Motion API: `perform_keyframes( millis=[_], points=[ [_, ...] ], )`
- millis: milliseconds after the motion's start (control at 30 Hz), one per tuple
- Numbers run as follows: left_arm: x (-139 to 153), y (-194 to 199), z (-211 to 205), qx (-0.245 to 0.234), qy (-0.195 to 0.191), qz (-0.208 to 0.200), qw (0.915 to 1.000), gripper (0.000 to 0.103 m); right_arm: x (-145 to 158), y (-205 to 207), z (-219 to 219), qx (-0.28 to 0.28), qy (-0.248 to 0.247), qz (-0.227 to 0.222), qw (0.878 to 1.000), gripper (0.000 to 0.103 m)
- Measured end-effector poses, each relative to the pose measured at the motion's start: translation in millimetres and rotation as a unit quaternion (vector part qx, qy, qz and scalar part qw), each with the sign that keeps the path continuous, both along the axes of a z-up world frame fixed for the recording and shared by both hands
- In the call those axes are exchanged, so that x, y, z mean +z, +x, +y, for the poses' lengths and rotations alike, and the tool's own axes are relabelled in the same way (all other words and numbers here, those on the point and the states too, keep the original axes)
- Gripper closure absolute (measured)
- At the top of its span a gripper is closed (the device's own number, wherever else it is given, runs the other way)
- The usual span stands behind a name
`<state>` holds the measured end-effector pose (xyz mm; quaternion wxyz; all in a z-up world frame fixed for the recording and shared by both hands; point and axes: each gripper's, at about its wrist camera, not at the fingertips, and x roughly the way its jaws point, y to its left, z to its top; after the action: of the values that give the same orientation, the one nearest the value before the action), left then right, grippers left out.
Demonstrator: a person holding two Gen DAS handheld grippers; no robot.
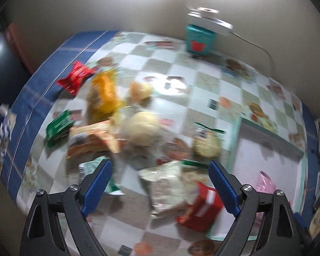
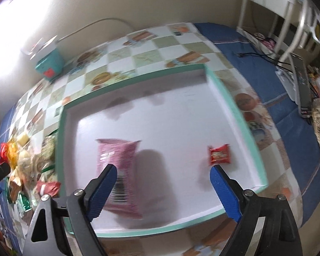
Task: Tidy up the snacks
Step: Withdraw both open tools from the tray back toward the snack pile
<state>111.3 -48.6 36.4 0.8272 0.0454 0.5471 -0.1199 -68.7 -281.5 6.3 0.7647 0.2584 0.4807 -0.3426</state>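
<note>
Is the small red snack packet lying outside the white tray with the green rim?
No, the small red packet lies inside the white tray, on its floor, apart from the pink bag.

The desk [image 1: 177, 68] carries a glossy, smooth checked covering that mirrors the lamp as a bright patch, with a matt blue woven-looking cloth [image 2: 256, 49] along its edges. The tray [image 2: 243, 119] looks like matt white card with a dull mint rim, faintly stained; the pink packet [image 2: 119, 160] and small red packet [image 2: 219, 154] in it, like the red wrapper [image 1: 76, 76], are shiny crinkled film. Each tool [image 1: 160, 183] [image 2: 163, 188] has matt black plastic arms, bright metal pivot pins and ribbed blue pads [image 1: 97, 187].
</note>
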Motion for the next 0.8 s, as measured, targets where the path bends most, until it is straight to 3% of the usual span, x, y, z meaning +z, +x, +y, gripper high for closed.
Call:
perform_keyframes(
  millis=[67,333,600,700,800],
  points=[
    [0.0,6.3,18.8,0.021,-0.004,0.002,0.9998,0.004,-0.4,10.3,12.9,0.018,0.004,-0.004,1.000,0.000],
    [10.1,27.8,92.4,0.093,-0.008,-0.023,0.9954,0.004,-1.7,48.6,66.0,0.083,0.014,-0.022,0.996,0.000],
    [17.7,40.5,134.9,0.116,-0.038,-0.049,0.9913,0.004,-2.1,72.7,99.5,0.131,0.017,-0.021,0.991,0.000],
    [16.3,45.6,143.3,0.116,-0.030,-0.050,0.9915,0.004,3.1,77.7,112.3,0.140,-0.005,-0.021,0.990,0.000],
    [15.3,49.1,151.2,0.119,-0.047,-0.043,0.9908,0.004,6.6,80.5,122.4,0.148,-0.031,-0.019,0.988,0.000]
  ],
)
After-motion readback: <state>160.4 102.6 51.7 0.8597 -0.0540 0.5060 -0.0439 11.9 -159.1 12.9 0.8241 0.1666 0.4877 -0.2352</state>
